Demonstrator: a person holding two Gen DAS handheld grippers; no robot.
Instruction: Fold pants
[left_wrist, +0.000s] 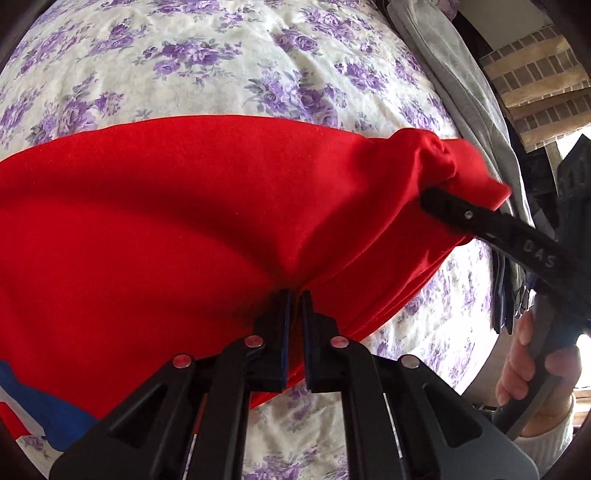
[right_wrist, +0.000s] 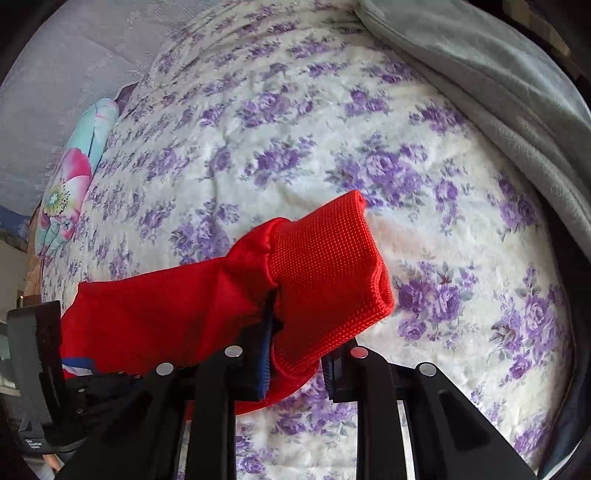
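Note:
The red pants (left_wrist: 166, 206) hang spread above a bed with a purple-flowered cover (left_wrist: 177, 66). My left gripper (left_wrist: 295, 299) is shut on a pinch of the red cloth at its lower edge. My right gripper (right_wrist: 299, 332) is shut on the ribbed red cuff (right_wrist: 328, 266), which sticks up past the fingers. The right gripper also shows in the left wrist view (left_wrist: 428, 194), holding the bunched cuff end. A blue and white stripe (left_wrist: 48, 402) shows at the pants' lower left.
A grey blanket (right_wrist: 498, 92) lies along the bed's right side. A flowered pillow (right_wrist: 74, 173) lies at the far left by the wall. Patterned cloth (left_wrist: 535, 81) and dark items sit beyond the bed's right edge.

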